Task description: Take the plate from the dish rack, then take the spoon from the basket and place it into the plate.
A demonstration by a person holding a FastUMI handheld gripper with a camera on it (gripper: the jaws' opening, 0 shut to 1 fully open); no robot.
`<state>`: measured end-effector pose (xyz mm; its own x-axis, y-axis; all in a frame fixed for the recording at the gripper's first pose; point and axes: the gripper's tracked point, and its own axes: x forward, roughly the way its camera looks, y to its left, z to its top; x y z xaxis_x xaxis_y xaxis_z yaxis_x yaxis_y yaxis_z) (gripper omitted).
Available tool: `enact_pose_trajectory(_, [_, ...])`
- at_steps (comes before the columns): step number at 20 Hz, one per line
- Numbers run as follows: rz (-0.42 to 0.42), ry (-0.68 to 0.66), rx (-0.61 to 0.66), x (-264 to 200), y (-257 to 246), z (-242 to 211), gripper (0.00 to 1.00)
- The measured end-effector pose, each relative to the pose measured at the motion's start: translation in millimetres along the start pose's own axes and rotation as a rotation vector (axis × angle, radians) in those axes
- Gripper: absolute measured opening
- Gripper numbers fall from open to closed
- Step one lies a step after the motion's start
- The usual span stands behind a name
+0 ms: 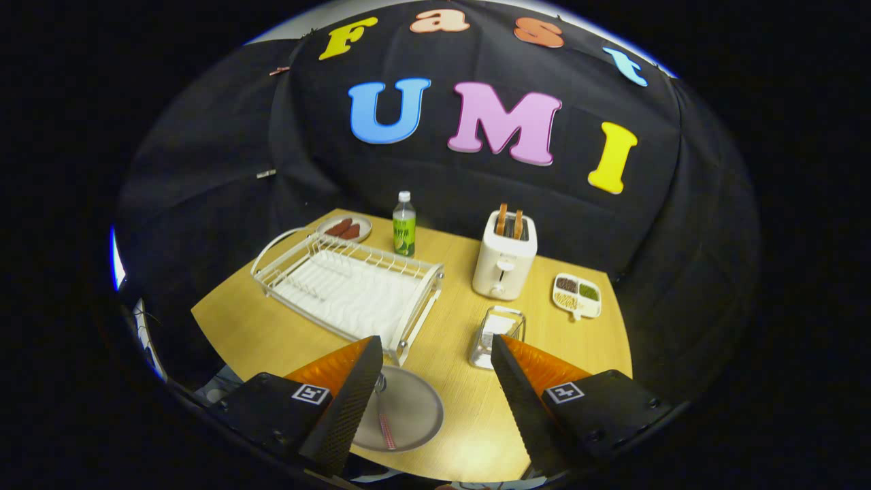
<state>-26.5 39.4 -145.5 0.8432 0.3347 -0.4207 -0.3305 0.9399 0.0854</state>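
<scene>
The jaws (pixel 435 381) stand released, holding nothing. Between them, nearer the left one, the plate (pixel 408 408) rests on the bench (pixel 463 367) with the spoon (pixel 386 429) in it. Both steps look done; next, withdraw clear.

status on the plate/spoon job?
Looks done: the plate lies on the table, out of the dish rack, with the spoon on it. The gripper is open, holding nothing. The basket looks empty. Nothing obvious left.
</scene>
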Motion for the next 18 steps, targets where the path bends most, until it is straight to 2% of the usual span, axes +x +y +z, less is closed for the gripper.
enact_pose_trajectory(5, [-0.084,-0.208,-0.046,-39.3,-37.2,96.7,0.98])
enact_pose_trajectory(9, [-0.123,-0.324,-0.027,-66.6,-58.2,143.9,0.98])
enact_pose_trajectory(13, [-0.156,-0.395,-0.046,-81.6,-79.4,167.7,0.98])
enact_pose_trajectory(18, [-0.142,-0.453,-0.025,-91.5,-94.3,183.5,0.98])
